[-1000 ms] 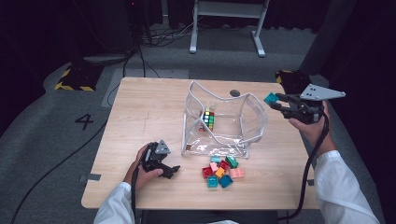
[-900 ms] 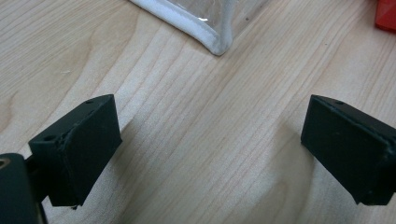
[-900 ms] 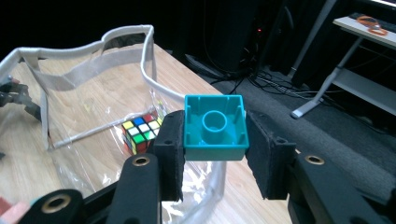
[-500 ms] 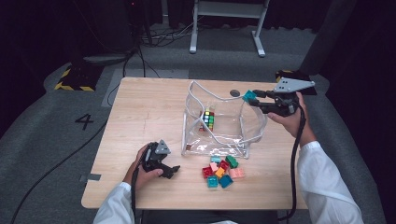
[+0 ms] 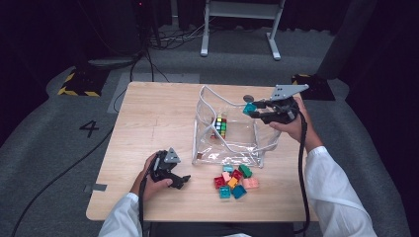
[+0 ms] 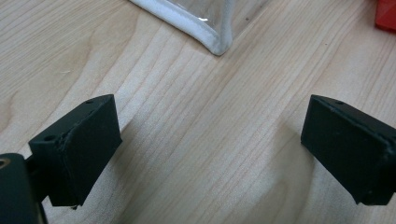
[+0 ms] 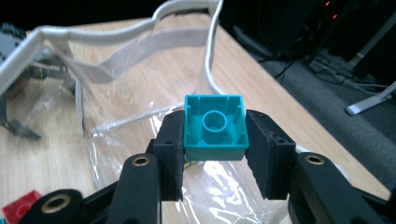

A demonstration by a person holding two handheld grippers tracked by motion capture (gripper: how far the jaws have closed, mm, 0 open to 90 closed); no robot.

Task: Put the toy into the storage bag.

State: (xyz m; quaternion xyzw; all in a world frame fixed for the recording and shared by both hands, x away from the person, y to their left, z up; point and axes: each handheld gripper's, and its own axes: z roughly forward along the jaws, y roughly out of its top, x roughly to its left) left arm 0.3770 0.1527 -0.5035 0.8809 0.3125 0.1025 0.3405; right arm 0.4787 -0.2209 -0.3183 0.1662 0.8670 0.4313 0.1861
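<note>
One teal brick (image 7: 215, 127) pinched in your right gripper (image 5: 257, 110) above the clear bag (image 5: 232, 136) | your left gripper (image 6: 210, 149) spread wide, empty, just short of the bag's corner.

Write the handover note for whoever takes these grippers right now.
Right gripper: shut on a teal block, held over the clear bag's open top.
Left gripper: open, empty, low over the table near the bag's corner.
Done: a puzzle cube sits in the bag.
Left: drop the teal block in, probably; then the block pile in front of the bag.
</note>
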